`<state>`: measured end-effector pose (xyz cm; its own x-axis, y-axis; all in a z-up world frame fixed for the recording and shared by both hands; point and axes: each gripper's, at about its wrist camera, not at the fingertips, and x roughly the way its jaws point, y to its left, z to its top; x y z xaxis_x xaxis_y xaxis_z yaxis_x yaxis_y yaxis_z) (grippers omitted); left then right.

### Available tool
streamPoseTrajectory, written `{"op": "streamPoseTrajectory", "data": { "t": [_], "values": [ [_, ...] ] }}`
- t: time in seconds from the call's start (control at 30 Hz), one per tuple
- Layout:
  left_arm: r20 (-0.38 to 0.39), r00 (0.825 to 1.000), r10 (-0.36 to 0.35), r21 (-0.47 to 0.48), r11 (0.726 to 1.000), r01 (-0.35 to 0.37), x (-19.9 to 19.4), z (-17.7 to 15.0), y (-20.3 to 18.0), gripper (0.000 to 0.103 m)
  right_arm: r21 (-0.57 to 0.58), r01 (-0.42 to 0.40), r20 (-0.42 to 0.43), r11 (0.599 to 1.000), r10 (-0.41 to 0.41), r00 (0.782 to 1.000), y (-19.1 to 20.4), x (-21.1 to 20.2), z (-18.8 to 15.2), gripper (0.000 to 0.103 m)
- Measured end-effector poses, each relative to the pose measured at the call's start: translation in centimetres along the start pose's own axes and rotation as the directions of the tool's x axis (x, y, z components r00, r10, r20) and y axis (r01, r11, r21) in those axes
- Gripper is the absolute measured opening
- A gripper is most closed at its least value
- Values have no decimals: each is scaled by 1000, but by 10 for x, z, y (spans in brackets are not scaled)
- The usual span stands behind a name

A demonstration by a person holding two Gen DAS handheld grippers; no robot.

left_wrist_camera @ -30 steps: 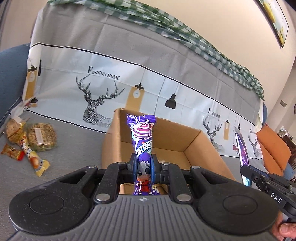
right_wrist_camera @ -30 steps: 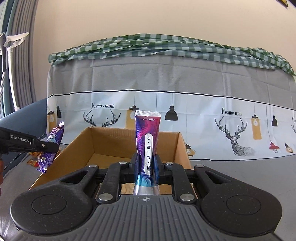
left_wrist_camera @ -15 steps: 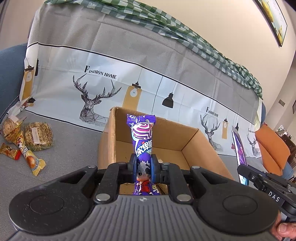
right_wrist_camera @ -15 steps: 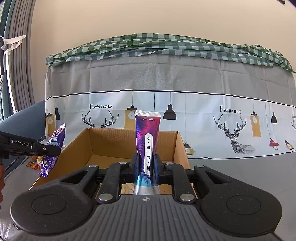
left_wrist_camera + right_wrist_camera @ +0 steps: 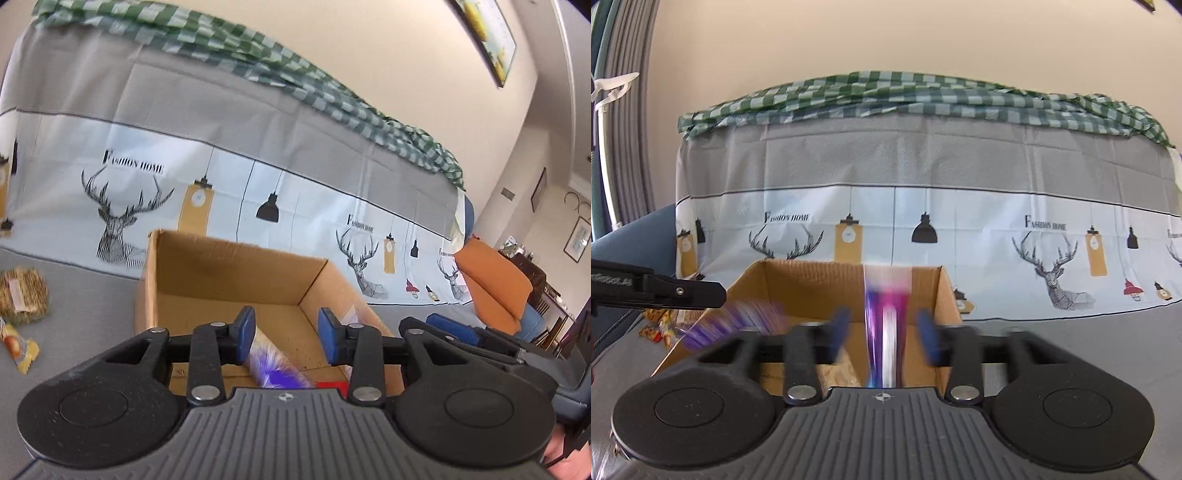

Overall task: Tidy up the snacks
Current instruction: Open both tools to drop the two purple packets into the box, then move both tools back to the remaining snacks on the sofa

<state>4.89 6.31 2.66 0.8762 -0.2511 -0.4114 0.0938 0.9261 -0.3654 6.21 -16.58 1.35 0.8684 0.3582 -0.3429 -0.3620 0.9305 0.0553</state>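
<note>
My left gripper (image 5: 286, 334) hangs over the open cardboard box (image 5: 221, 273), its jaws opening. The purple lollipop packet (image 5: 273, 369) is a blur below the blue pads (image 5: 245, 332), free of them and dropping into the box. In the right wrist view my right gripper (image 5: 883, 332) is also over the box (image 5: 812, 280), jaws opening. The purple-pink tube packet (image 5: 886, 325) is streaked with motion between the pads without touching them. The left gripper (image 5: 665, 291) reaches in from the left, the purple packet (image 5: 731, 325) blurred beneath it.
Loose snacks lie on the grey cloth left of the box: a round oat cake (image 5: 22, 295) and a yellow wrapped sweet (image 5: 16, 345). A deer-print cover (image 5: 221, 177) rises behind the box. An orange cushion (image 5: 495, 284) sits at the right.
Both grippers were shut on their packets; now both sets of jaws have spread and the two packets are falling into the box. The left gripper has tilted a little.
</note>
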Motion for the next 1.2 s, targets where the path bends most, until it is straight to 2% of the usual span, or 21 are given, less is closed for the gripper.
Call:
{"op": "streamPoseTrajectory", "data": {
  "t": [0.2, 0.43, 0.6, 0.7, 0.73, 0.77, 0.87, 1.03, 1.2],
  "values": [
    [-12, 999, 41, -22, 999, -41, -8, 0, 14, 41, 3, -7, -1, 1000, 7, 1000, 11, 3, 3, 57],
    [-4, 994, 113, -63, 992, -113, -36, 5, 44, 38, 1, -30, -8, 1000, 30, 1000, 47, 7, 7, 58],
    [7, 983, 181, -137, 974, -179, -65, 10, 75, 28, 30, -51, -3, 998, 51, 999, 84, 9, 9, 58],
    [15, 973, 232, -185, 957, -225, -84, 13, 97, 25, 68, -74, 1, 995, 74, 997, 106, 11, 10, 56],
    [17, 969, 245, -207, 950, -236, -90, 14, 105, 25, 80, -83, 7, 993, 83, 997, 114, 12, 10, 49],
    [20, 966, 257, -232, 941, -246, -96, 15, 114, 25, 90, -96, 14, 991, 95, 995, 121, 13, 10, 36],
    [25, 956, 292, -314, 910, -270, -114, 18, 144, 25, 97, -148, 32, 984, 145, 989, 147, 15, 9, 20],
    [17, 945, 326, -479, 833, -279, -137, 19, 198, 25, 44, -259, 42, 965, 257, 965, 199, 17, 6, 18],
    [-23, 954, 299, -635, 733, -245, -140, 13, 243, 26, -24, -341, 0, 940, 341, 940, 249, 31, -4, 18]
  ]
}}
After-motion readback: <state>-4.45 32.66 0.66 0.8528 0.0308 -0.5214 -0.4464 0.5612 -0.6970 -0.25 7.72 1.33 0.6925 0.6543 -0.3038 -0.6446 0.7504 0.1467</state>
